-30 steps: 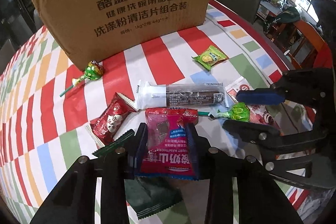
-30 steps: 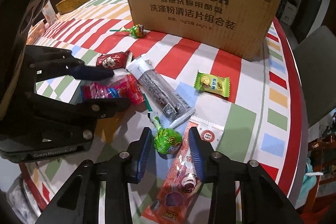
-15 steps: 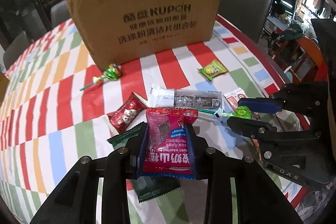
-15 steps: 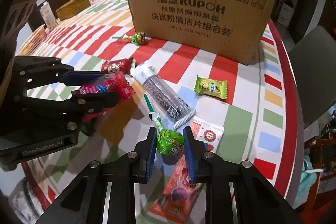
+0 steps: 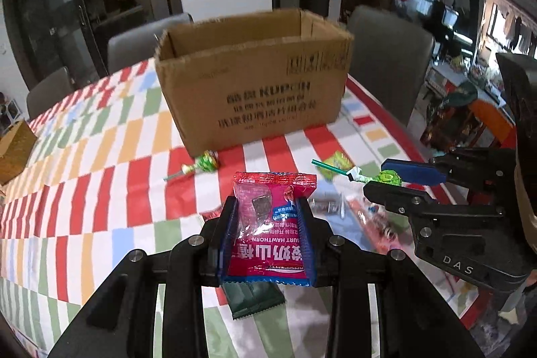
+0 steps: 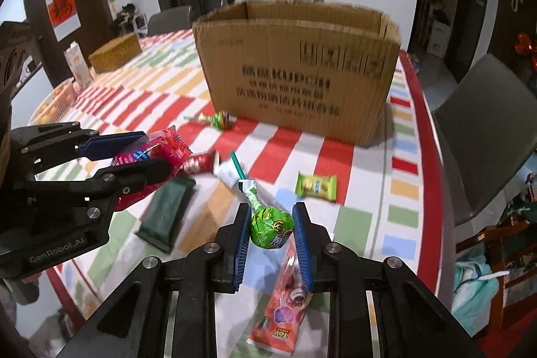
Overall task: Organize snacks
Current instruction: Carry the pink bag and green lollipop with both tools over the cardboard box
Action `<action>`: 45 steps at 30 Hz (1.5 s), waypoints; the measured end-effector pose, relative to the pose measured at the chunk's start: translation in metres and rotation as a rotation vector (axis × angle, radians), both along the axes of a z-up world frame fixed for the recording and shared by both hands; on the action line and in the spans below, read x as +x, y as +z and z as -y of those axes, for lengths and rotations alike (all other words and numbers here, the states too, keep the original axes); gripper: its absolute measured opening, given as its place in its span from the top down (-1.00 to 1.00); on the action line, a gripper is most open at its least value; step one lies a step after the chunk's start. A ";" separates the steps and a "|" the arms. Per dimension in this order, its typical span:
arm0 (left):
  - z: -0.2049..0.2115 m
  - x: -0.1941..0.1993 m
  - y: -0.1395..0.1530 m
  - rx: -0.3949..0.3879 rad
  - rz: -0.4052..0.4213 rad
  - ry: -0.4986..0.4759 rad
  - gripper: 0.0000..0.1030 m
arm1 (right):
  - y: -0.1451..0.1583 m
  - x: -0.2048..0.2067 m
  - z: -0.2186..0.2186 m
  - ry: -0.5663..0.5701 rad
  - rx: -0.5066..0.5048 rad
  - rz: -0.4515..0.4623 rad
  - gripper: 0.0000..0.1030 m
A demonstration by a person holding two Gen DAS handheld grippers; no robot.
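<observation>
My left gripper (image 5: 267,207) is shut on a red hawthorn snack packet (image 5: 271,230) and holds it above the table; it also shows in the right wrist view (image 6: 147,156). My right gripper (image 6: 271,217) is shut on a green lollipop (image 6: 270,228), its stick pointing forward; it also shows in the left wrist view (image 5: 389,178). The open cardboard box (image 5: 255,83) stands ahead of both, top open (image 6: 302,69).
On the striped tablecloth (image 5: 100,176) lie a second green lollipop (image 5: 206,162), a yellow-green candy (image 6: 315,186), a dark green packet (image 6: 166,213), a long grey bar (image 6: 228,175), a small red candy (image 6: 198,161) and an orange lollipop pack (image 6: 285,307). Grey chairs (image 6: 486,130) ring the table.
Both grippers have lifted their snacks off the table and risen, so the box's open top now shows. The right gripper closed on the lollipop.
</observation>
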State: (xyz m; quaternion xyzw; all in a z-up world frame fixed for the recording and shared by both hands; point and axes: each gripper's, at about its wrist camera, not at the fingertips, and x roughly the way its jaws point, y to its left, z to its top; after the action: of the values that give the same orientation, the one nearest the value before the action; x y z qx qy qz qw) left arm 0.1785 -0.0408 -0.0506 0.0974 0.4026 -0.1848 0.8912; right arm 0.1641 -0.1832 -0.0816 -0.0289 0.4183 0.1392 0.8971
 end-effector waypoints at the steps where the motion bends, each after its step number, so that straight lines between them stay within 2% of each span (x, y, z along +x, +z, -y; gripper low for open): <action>1: -0.001 0.000 0.005 -0.006 0.014 0.005 0.34 | 0.005 0.000 0.000 -0.002 0.003 0.011 0.48; 13: -0.003 0.005 0.056 -0.063 0.142 0.035 0.34 | 0.056 0.008 0.009 -0.045 0.048 0.141 0.48; 27: -0.006 0.026 0.097 -0.094 0.232 0.056 0.34 | 0.108 0.025 0.009 -0.065 0.058 0.269 0.48; 39: -0.009 0.068 0.114 -0.127 0.247 0.070 0.34 | 0.123 0.064 0.010 -0.083 0.037 0.284 0.48; 45: -0.007 0.093 0.114 -0.104 0.244 0.079 0.34 | 0.120 0.089 0.017 -0.104 0.028 0.257 0.48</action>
State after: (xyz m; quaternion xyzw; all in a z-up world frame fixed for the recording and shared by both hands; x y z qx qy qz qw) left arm 0.2717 -0.0337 0.0630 0.0567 0.2847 -0.1569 0.9440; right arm 0.2535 -0.2007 0.0383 -0.0124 0.2988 0.0935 0.9496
